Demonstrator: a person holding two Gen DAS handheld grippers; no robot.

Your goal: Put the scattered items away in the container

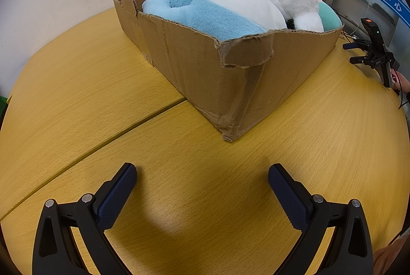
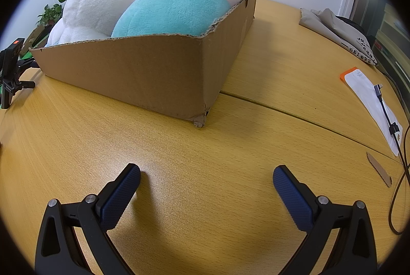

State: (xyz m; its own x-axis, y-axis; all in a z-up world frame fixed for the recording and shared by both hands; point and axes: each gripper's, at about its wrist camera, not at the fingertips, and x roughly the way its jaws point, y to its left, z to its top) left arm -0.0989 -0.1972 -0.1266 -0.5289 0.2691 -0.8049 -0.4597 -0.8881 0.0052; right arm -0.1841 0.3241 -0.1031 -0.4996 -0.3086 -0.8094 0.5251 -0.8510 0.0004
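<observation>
Left claw (image 1: 202, 173): spread wide, holding nothing; low over the worktop (image 1: 77, 85)
Right claw (image 2: 206, 175): spread wide, empty
Cardboard box (image 1: 194, 64): on the worktop ahead of both claws, apart from them
Plush toys (image 1: 220, 8): heaped inside the box, above its rim

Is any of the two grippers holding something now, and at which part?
Nothing is held. The left gripper and the right gripper are both open over bare table; the plush toys lie in the cardboard box.
</observation>
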